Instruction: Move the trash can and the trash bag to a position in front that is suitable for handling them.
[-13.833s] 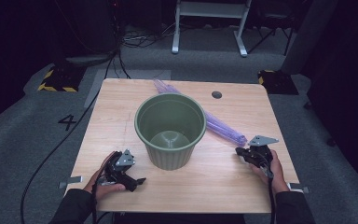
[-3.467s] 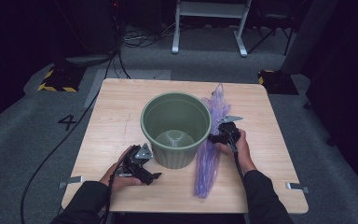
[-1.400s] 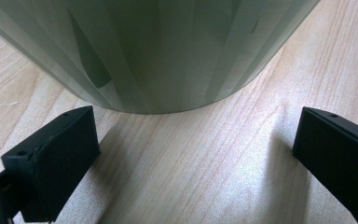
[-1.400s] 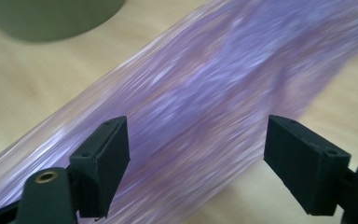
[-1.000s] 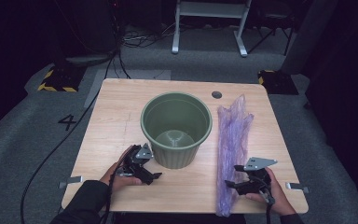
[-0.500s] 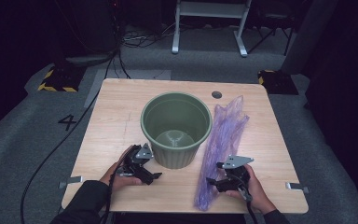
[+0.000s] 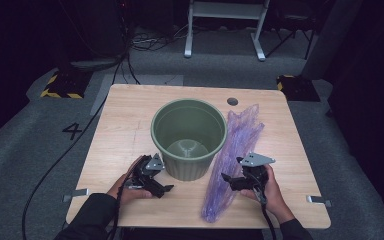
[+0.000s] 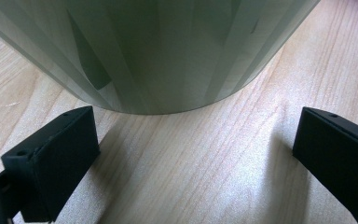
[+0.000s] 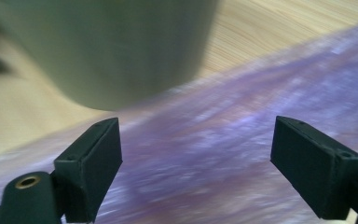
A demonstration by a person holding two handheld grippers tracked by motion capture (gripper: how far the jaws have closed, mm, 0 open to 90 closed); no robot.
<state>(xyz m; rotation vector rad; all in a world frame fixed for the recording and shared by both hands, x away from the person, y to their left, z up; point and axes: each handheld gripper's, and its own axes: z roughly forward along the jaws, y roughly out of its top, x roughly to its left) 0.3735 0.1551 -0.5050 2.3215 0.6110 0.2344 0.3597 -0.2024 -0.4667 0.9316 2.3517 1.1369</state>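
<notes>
A green plastic bin (image 7: 189,135) stands upright in the middle of the wooden table (image 7: 130,115). A long purple plastic bag (image 7: 235,145) lies flat along its right side, running to the table's front. My right gripper (image 7: 228,181) hovers over the bag's front part. Its jaws have just been opening and stand wide apart in the right gripper view (image 9: 209,163). The bag (image 9: 223,140) spreads beneath them and no pad presses on it. My left gripper (image 7: 165,186) rests open at the bin's front left base, where the bin wall (image 8: 154,46) fills the space ahead of the jaws.
A round cable hole (image 7: 232,101) sits at the table's back right. Metal brackets (image 7: 77,193) (image 7: 319,201) jut from the front corners. Cables and a white stand (image 7: 225,30) are on the grey floor behind the table.
My right gripper has moved left and a little back, toward the bin, and the bag's front end has swung left with it. The left gripper and the bin have stayed put.
</notes>
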